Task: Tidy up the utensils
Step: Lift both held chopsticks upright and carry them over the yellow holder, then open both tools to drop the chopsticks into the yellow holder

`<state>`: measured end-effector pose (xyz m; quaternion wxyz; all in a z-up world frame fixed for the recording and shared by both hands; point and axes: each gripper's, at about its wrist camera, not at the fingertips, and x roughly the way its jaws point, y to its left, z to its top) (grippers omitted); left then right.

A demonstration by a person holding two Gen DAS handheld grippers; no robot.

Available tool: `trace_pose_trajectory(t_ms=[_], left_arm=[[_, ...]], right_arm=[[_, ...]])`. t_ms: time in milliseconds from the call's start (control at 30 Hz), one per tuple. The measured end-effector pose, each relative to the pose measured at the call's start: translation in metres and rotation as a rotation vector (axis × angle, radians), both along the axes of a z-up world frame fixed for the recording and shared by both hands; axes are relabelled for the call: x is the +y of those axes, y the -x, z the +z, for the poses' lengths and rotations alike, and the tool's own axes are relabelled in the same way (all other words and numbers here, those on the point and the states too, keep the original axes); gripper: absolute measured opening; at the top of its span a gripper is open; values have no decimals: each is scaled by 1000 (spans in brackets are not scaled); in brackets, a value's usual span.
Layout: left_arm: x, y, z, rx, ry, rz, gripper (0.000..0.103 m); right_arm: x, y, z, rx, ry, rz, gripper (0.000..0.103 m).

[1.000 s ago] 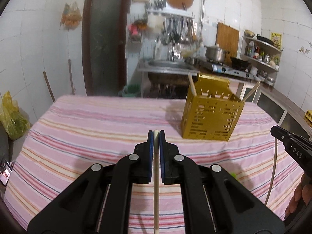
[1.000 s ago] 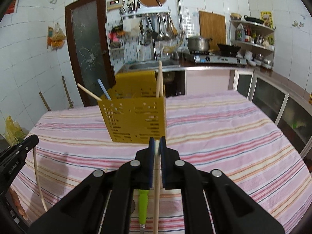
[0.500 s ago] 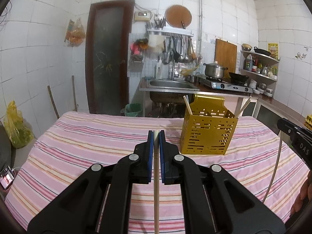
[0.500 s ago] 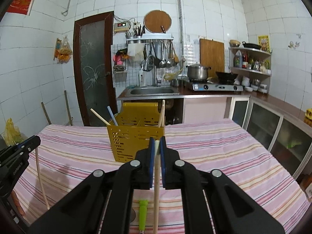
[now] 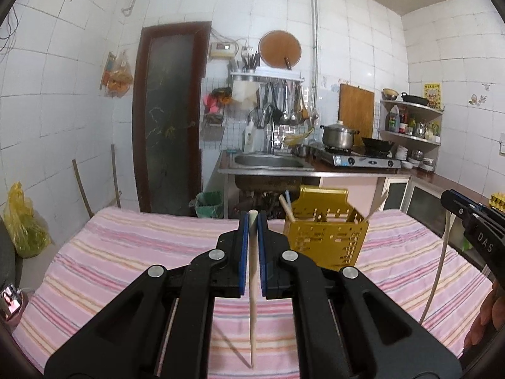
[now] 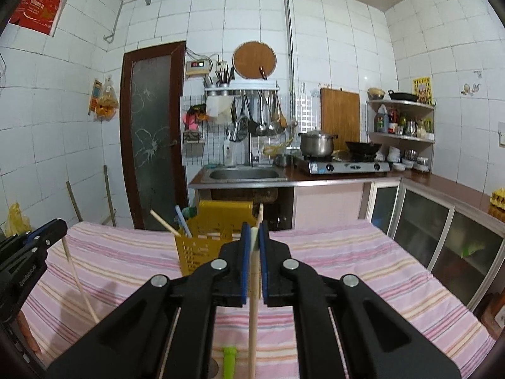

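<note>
Two grippers each pinch one slim, seemingly wooden chopstick before perforated yellow caddy (image 5: 326, 237).

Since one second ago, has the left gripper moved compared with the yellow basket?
Yes. The left gripper has risen and tilted up: the yellow basket now sits lower in its view, and the sink shows well above it.

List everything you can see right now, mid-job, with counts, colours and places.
utensil caddy: one, yellow, perforated, on the table
sticks in caddy: about three, pale wood, leaning out
tablecloth: one, pink striped, over the table
green-handled utensil: one, lying on the cloth beneath the right gripper
pot: one, steel, on the stove
left gripper: black, blue pads, shut on left chopstick
right gripper: black, blue pads, shut on right chopstick
</note>
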<state>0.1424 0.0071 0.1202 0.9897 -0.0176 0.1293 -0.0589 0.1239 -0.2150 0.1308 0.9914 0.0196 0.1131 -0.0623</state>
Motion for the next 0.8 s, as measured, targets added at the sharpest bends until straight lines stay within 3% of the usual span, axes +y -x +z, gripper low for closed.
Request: trace_pose_trajectory(t_ms=[233, 467, 633, 800], left_arm=[[-9, -11, 30, -68, 11, -21, 5], [-24, -28, 82, -158, 51, -67, 4], [-42, -50, 113, -224, 75, -96, 4], [-59, -81, 126, -279, 82, -104, 4]], right_arm=[[-5, -16, 27, -57, -12, -2, 6], [-8, -40, 67, -140, -25, -2, 6], [-12, -67, 95, -218, -41, -10, 6], [-18, -98, 106, -278, -84, -15, 6]])
